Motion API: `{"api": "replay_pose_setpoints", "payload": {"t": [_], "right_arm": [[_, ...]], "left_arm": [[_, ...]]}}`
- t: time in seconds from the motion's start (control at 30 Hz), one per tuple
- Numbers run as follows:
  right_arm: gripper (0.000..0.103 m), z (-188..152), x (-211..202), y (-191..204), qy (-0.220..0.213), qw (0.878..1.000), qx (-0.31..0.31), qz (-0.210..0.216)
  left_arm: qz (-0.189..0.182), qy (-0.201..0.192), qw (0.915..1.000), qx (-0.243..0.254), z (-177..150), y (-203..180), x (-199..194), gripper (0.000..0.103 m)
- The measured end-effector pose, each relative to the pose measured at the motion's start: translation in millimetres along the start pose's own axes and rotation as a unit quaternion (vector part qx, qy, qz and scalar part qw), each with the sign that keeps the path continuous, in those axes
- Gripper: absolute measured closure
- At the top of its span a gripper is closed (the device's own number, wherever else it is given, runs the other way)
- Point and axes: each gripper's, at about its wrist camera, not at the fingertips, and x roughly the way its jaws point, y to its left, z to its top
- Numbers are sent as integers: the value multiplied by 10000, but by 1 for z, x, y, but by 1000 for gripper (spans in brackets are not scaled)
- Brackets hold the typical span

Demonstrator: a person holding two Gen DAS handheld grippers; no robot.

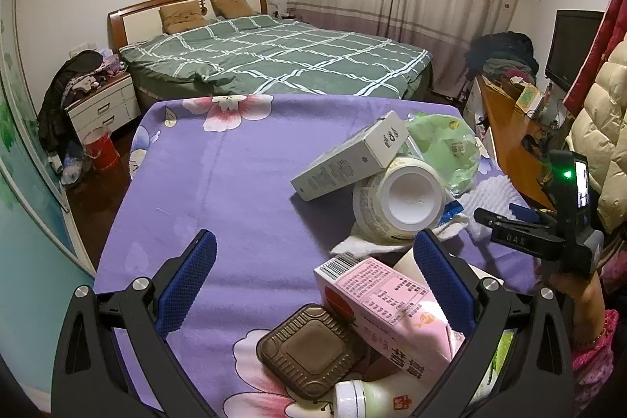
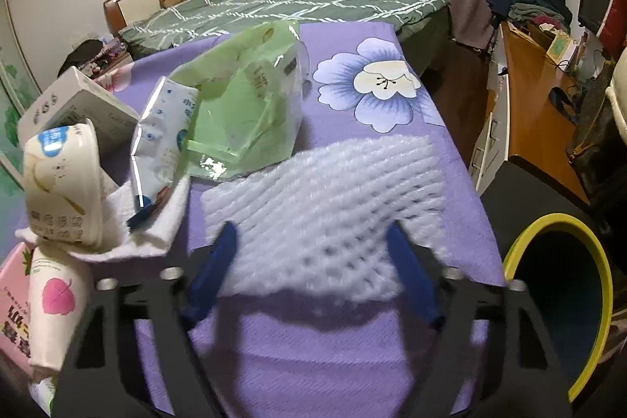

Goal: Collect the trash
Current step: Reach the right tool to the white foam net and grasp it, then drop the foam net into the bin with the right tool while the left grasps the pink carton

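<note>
Foam netting, a white mesh sleeve [image 2: 325, 206], is lying between the right gripper [image 2: 313, 261] jaws, which are standing apart and not visibly pressing it. Squeezing its near edge fully should be securing it for the yellow-rimmed bin [image 2: 556, 304] at the tool's right. Left gripper [image 1: 313, 261] is hovering with jaws spread, gripping nothing.

The left tool [image 1: 313, 267] hangs over the purple flowered tabletop [image 1: 219, 183] with its blue pads wide apart. A pink carton [image 1: 392, 312] lies just beside the right-hand pad, touching a brown ridged tray [image 1: 311, 349] and a white bottle [image 1: 372, 398]. Further off, a white box [image 1: 348, 157] leans on an overturned tub [image 1: 399, 202] near a green plastic bag [image 1: 450, 147]. The right tool [image 1: 480, 216] shows at the right edge, over the white foam net [image 1: 495, 189]
</note>
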Motion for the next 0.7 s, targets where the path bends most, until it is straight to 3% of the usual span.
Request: {"api": "replay_pose_setpoints", "payload": {"t": [0.03,0.13,0.43,0.57,0.7], "right_arm": [[54,-1,-2,-1,-25,10000,38,54],[78,-4,-9,-5,-28,9995,164,283],[82,-10,-54,-23,-310,9970,446,553],[82,-20,-78,-47,-492,9959,640,417],[82,-31,-96,-86,-656,9929,987,-49]], "left_arm": [[1,-1,10000,5,-1,0,-1,4],[1,-19,10000,-9,-2,1,-4,4],[-29,-57,10000,18,-3,-1,-12,4],[-101,-66,9999,90,-5,-9,-16,4],[-174,-77,9997,176,-7,-20,-21,4]]}}
